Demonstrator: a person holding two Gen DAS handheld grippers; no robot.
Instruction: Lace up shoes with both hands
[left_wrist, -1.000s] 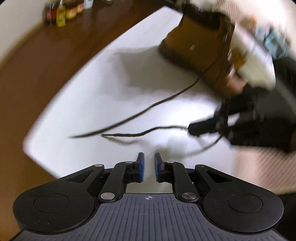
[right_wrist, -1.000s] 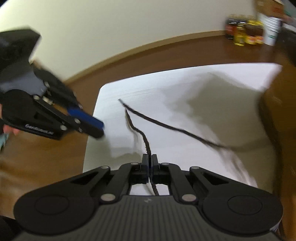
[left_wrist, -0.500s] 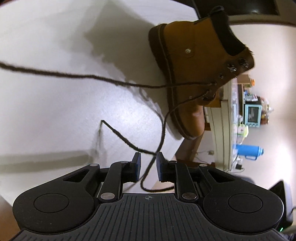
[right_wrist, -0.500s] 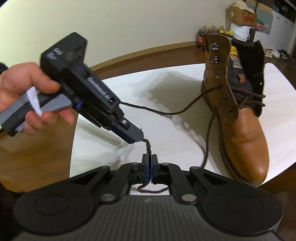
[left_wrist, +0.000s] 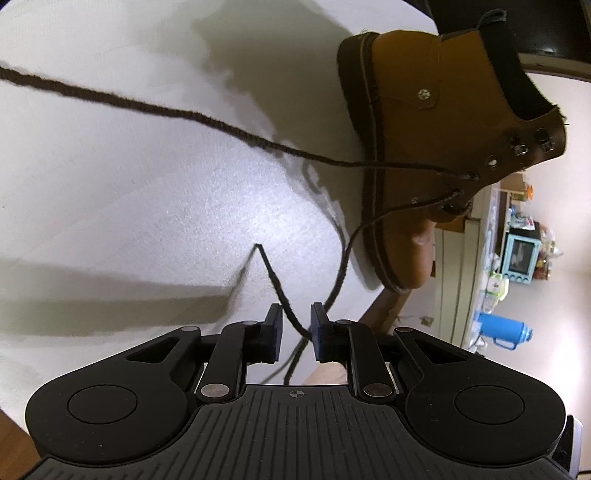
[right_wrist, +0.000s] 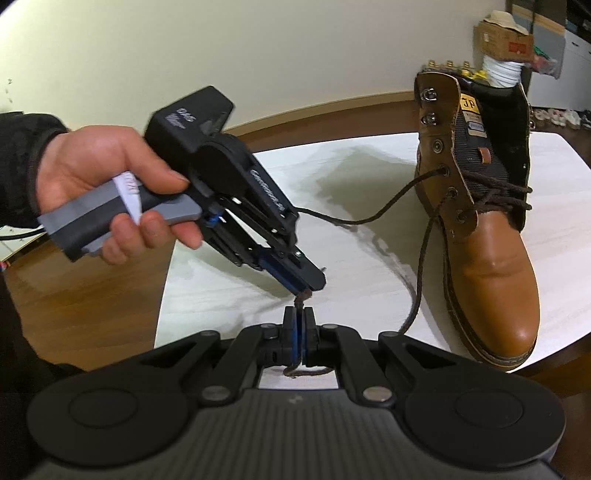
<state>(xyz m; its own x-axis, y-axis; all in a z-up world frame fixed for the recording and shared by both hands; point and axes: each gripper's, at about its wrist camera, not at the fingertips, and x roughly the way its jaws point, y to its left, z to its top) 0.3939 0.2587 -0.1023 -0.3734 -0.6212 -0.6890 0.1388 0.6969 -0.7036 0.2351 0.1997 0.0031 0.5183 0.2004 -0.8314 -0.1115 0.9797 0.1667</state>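
Observation:
A tan leather boot (right_wrist: 487, 236) stands on the white table (right_wrist: 369, 266), partly laced with a dark brown lace; it also shows in the left wrist view (left_wrist: 436, 122). My right gripper (right_wrist: 298, 314) is shut on one lace end (right_wrist: 300, 300). My left gripper (left_wrist: 296, 321) is open, its blue pads either side of that same lace (left_wrist: 284, 299); in the right wrist view it (right_wrist: 306, 286) sits just above my right fingertips. The other lace strand (left_wrist: 147, 107) runs slack across the table from an eyelet.
The table's edge and wooden floor (right_wrist: 92, 288) lie to the left. Bottles (right_wrist: 447, 66) and a cardboard box (right_wrist: 504, 40) stand behind the boot. A blue flask (left_wrist: 502, 332) and shelves stand far off.
My left gripper swung over from the table's side to the lace end held by my right gripper, and its jaws have opened a little wider around it. My right gripper stays shut on the lace.

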